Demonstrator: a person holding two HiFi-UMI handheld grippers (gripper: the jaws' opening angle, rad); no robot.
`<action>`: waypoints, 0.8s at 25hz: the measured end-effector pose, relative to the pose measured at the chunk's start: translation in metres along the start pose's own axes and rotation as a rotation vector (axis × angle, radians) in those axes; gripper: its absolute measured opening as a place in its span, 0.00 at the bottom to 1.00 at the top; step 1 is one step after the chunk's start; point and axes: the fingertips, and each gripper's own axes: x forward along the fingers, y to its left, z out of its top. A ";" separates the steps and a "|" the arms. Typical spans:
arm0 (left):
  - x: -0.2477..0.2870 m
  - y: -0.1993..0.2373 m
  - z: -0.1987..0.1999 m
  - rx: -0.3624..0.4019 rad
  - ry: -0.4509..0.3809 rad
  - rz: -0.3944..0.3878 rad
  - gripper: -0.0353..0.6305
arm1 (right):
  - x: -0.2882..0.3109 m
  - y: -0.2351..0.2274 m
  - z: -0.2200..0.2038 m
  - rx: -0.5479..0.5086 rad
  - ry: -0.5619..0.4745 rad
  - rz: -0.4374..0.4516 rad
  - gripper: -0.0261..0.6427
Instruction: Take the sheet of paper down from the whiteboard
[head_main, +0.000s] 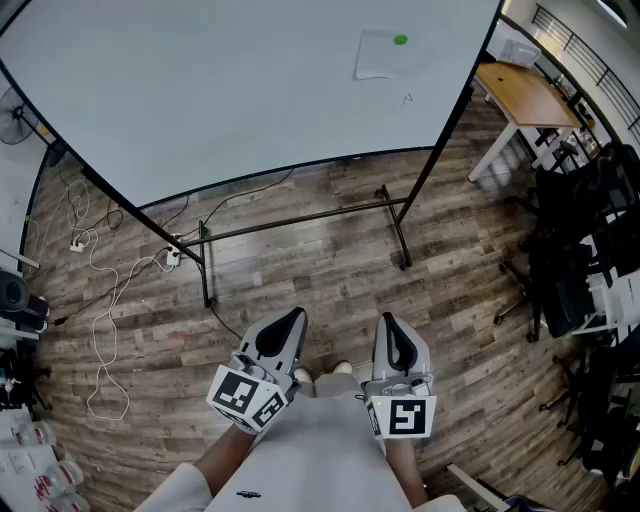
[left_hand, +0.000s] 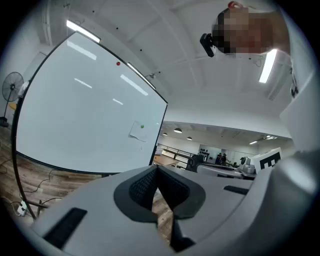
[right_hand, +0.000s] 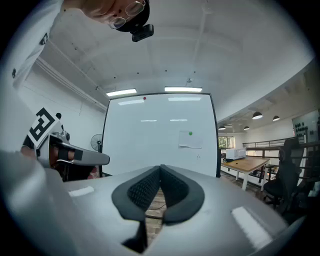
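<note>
A white sheet of paper (head_main: 383, 56) hangs on the big whiteboard (head_main: 230, 90), pinned near its upper right by a green magnet (head_main: 401, 40). Both grippers are held low in front of the person, well short of the board, pointing level at it. My left gripper (head_main: 289, 318) is shut and holds nothing. My right gripper (head_main: 390, 322) is also shut and holds nothing. In the left gripper view the paper (left_hand: 137, 132) lies far beyond the closed gripper (left_hand: 156, 170). The right gripper view shows the paper (right_hand: 190, 140) above and right of the closed gripper (right_hand: 160, 170).
The whiteboard stands on a black metal frame (head_main: 300, 218) on a wood floor. White cables (head_main: 100, 300) trail at the left, near a fan (head_main: 14, 112). A wooden table (head_main: 526, 95) and black office chairs (head_main: 580, 250) stand at the right.
</note>
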 end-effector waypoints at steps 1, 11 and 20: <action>0.001 -0.006 0.001 0.000 -0.002 -0.005 0.06 | -0.003 -0.002 0.002 -0.009 0.004 0.004 0.06; 0.012 -0.037 0.006 -0.016 0.009 -0.023 0.06 | -0.019 -0.024 0.010 0.026 0.001 0.006 0.06; 0.034 -0.059 -0.006 0.005 0.021 -0.042 0.06 | -0.027 -0.062 -0.002 0.090 -0.021 -0.002 0.06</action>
